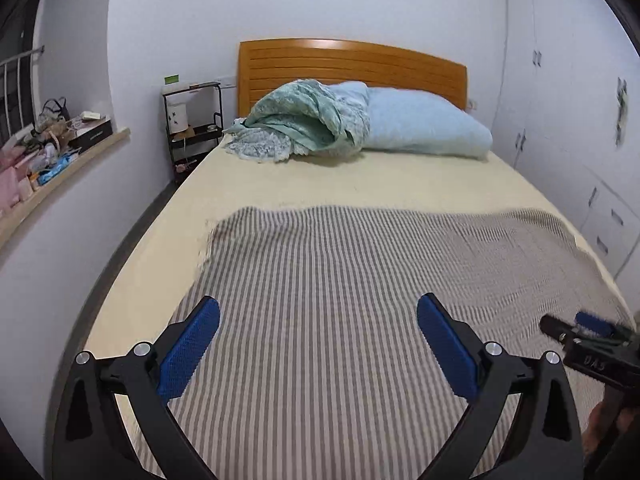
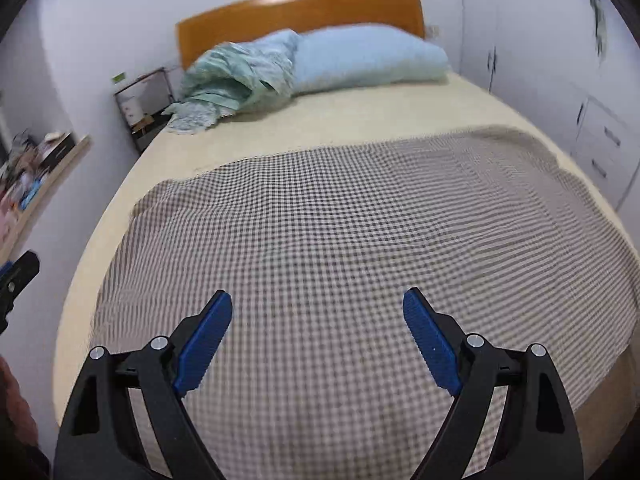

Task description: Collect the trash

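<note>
Hovering above the foot of a wide bed [image 1: 360,184], the left gripper [image 1: 318,312] and the right gripper [image 2: 318,306] both stand with their blue-padded jaws spread wide and nothing between them. No earlier view is given to compare. Under both lies a grey-and-cream checked blanket [image 2: 360,240], spread flat over the lower half of a pale yellow sheet [image 1: 400,184]; its top edge runs across the bed's middle and its far right side is slightly rucked. At the head, against an orange wooden headboard [image 1: 348,68], lie a crumpled mint-green lace-edged cover [image 1: 300,124] and, touching it on the right, a long light-blue pillow [image 1: 424,124].

No trash can be made out on the bed; where the task's thing is cannot be told from these views.

A narrow strip of dark floor [image 1: 132,240] runs along the bed's left edge, between it and the white wall. A black metal shelf rack [image 1: 192,120] stands in the far left corner just beside the headboard, holding a white pot and small items too blurred to name. A wooden window ledge [image 1: 68,176] on the left is crowded with boxes, bags and packets. White cupboard doors with dark handles [image 1: 560,120] close in the right side near the bed's edge.
</note>
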`<state>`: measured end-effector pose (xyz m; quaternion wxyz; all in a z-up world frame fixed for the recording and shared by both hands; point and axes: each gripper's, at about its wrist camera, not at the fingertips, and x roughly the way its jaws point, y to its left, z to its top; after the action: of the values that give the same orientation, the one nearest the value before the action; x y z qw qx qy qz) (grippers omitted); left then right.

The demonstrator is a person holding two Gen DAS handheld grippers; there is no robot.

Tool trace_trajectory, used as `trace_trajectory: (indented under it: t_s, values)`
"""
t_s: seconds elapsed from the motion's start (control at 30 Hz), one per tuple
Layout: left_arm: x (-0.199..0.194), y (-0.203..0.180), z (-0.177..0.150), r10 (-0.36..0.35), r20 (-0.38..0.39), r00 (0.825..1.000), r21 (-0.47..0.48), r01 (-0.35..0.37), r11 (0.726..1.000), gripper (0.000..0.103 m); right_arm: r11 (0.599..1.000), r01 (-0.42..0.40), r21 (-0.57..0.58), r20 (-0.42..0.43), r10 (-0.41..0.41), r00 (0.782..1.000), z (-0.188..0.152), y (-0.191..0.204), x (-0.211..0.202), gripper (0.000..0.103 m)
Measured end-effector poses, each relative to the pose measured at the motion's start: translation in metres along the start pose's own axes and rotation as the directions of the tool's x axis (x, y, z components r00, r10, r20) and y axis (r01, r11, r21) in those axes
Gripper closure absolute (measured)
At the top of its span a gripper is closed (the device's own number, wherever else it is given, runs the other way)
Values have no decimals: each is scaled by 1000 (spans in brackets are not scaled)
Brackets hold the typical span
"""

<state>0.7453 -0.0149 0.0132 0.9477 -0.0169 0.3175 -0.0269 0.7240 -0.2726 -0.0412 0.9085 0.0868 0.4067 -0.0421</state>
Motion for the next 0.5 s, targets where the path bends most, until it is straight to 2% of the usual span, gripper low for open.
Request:
trace_trajectory:
  t_s: [0.07,0.13,0.2,0.27,0.3,0.33,0.4,0.47,0.5]
  values:
    - [20,4,16,23,1,1000,-18,-23,1000,7,1000,12,16,-4,-12,1000,20,5,18,19]
    - [36,8,29,14,5,1000,-20,-14,1000,7,1000,25,12,4,-25,1000,35,11,29,19]
    - [40,9,33,9,53,999,-20,-8,1000,7,1000,12,2,32,-12,999,39,11,27,19]
    - [39,12,34,-3,153,988,-13,5,1000,7,999,-25,-21,140,28,990,44,15,18,20]
    - [37,12,33,-3,197,980,-10,5,1000,7,998,-30,-50,229,41,972,42,18,11,19]
    - [34,11,31,-2,242,970,-3,3,1000,7,995,-23,-92,328,53,943,38,22,3,19]
    - [32,7,29,-12,301,953,22,5,1000,7,989,9,-145,434,55,899,32,26,-8,20]
    - [26,3,25,-19,363,932,38,6,999,7,987,20,-161,488,62,871,27,28,-15,20]
    - [22,2,25,-23,392,920,34,11,999,7,987,14,-161,499,69,864,25,27,-17,20]
